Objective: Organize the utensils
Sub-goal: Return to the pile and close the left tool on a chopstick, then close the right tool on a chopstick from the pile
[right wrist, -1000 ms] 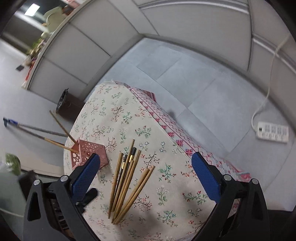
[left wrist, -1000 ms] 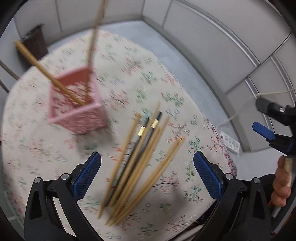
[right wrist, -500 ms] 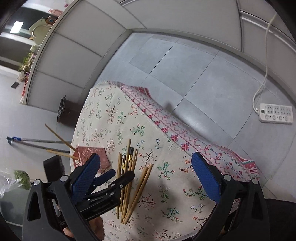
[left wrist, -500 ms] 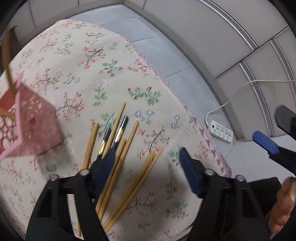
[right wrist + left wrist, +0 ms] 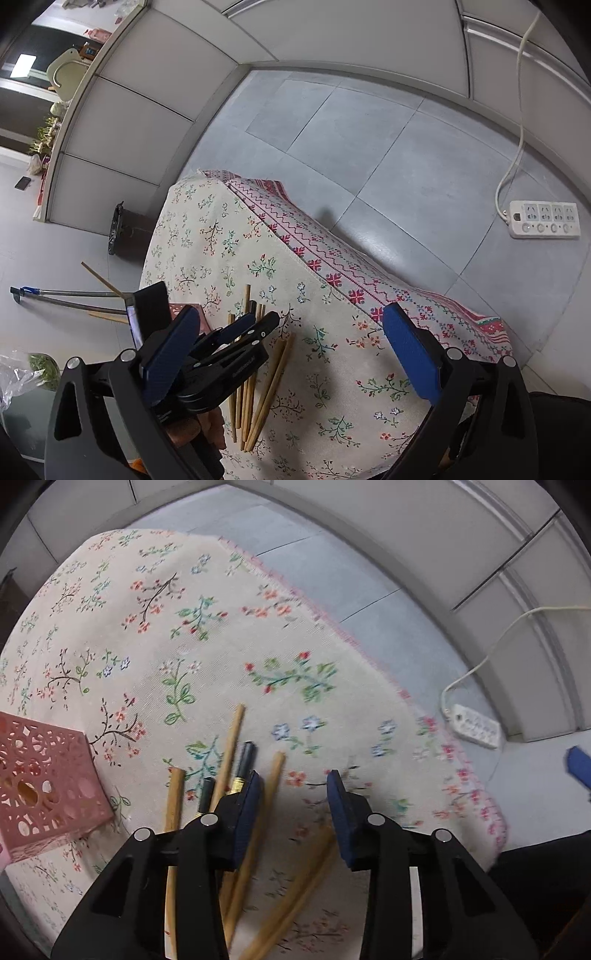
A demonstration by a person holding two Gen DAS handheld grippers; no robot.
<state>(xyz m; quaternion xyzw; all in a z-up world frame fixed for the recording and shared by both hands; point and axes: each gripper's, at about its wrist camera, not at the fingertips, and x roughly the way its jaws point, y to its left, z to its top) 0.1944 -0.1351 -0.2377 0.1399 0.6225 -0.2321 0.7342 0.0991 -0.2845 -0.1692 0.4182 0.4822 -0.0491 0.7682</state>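
Several wooden chopsticks [image 5: 236, 738] and dark ones with gold bands [image 5: 246, 755] lie in a loose bunch on the floral tablecloth [image 5: 177, 635]. My left gripper [image 5: 294, 805] hangs low over the bunch, half open and empty, with chopsticks under and between its jaws. A pink perforated holder [image 5: 44, 786] stands to the left. In the right wrist view the left gripper [image 5: 255, 325] covers the chopsticks [image 5: 273, 373], and the holder [image 5: 184, 310] is mostly hidden behind it. My right gripper [image 5: 288, 354] is wide open and empty, above the table's right side.
The tablecloth's red-patterned edge [image 5: 332, 258] drops to a grey tiled floor. A white power strip [image 5: 543, 218] with its cord lies on the floor by the wall. A dark bin [image 5: 122, 232] stands beyond the table. Two chopsticks [image 5: 99, 277] stick out from behind the left gripper.
My left gripper has come down and forward over the chopstick bunch, and its jaws have narrowed from wide open to half open. The right gripper has stayed open, shifting slightly.
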